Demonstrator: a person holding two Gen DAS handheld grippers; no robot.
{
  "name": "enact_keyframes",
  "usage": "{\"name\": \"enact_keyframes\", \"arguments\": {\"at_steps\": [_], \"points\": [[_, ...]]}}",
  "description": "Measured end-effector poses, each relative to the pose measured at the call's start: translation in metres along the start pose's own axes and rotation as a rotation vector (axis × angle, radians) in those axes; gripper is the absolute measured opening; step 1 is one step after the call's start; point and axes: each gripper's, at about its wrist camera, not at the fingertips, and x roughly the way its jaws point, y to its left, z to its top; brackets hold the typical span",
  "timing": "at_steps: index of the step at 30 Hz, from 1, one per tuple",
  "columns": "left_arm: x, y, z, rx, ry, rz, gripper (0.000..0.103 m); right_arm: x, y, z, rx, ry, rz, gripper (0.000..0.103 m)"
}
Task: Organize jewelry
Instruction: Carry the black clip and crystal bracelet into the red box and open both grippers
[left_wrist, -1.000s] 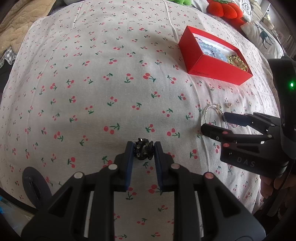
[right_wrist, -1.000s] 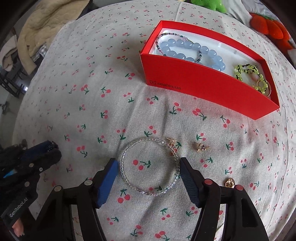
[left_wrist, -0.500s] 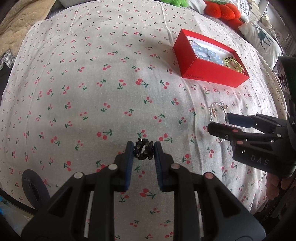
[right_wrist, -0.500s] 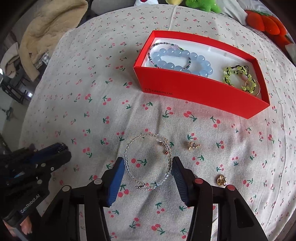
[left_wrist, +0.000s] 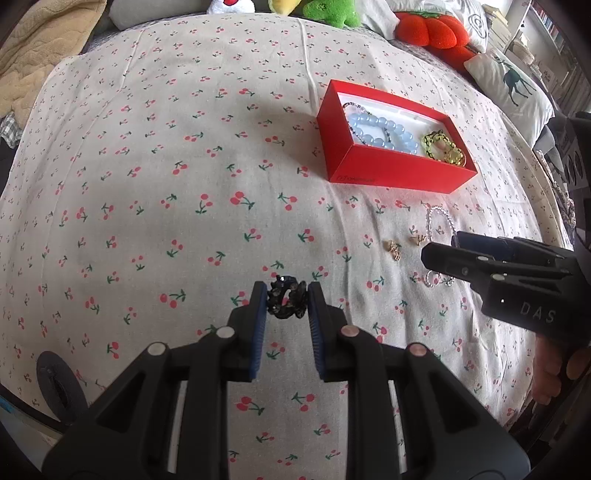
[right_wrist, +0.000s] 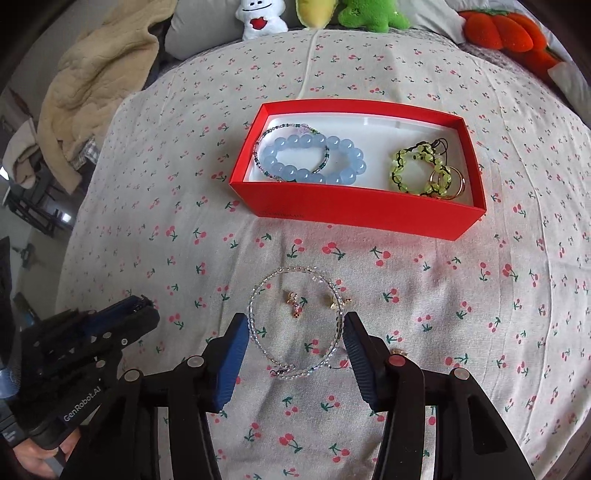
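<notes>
My left gripper (left_wrist: 287, 301) is shut on a small black beaded ring (left_wrist: 287, 300) and holds it above the cherry-print bedsheet. The red box (left_wrist: 384, 173) lies to the upper right with blue bead bracelets (right_wrist: 314, 158) and a green bracelet (right_wrist: 417, 166) inside. My right gripper (right_wrist: 295, 332) is open, its fingers on either side of a clear beaded bracelet (right_wrist: 258, 332) that hangs up between them. Two small gold earrings (right_wrist: 293, 297) (right_wrist: 334, 302) lie on the sheet behind it. The right gripper also shows in the left wrist view (left_wrist: 443, 247).
Plush toys (right_wrist: 365, 14) and pillows (left_wrist: 513, 81) line the far edge of the bed. A beige blanket (right_wrist: 96, 74) hangs at the far left. Another gold piece (right_wrist: 399, 352) lies by my right finger. The left gripper shows in the right wrist view (right_wrist: 140, 306).
Both grippers have risen and pulled back, so the box looks smaller and farther. The left one keeps the black ring. The right fingers have closed in round the clear bracelet.
</notes>
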Motion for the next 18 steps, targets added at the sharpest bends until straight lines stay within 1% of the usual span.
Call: {"name": "enact_keyframes", "arguments": {"at_steps": [11,18], "points": [[-0.006,-0.029,0.022,0.027,-0.067,-0.035,0.024,-0.023,-0.027,0.015,0.046,-0.06,0.005,0.053],[-0.009,-0.041,0.045,0.035,-0.141,-0.065,0.024,-0.035,-0.047,0.029,0.096,-0.107,0.021,0.054]]}}
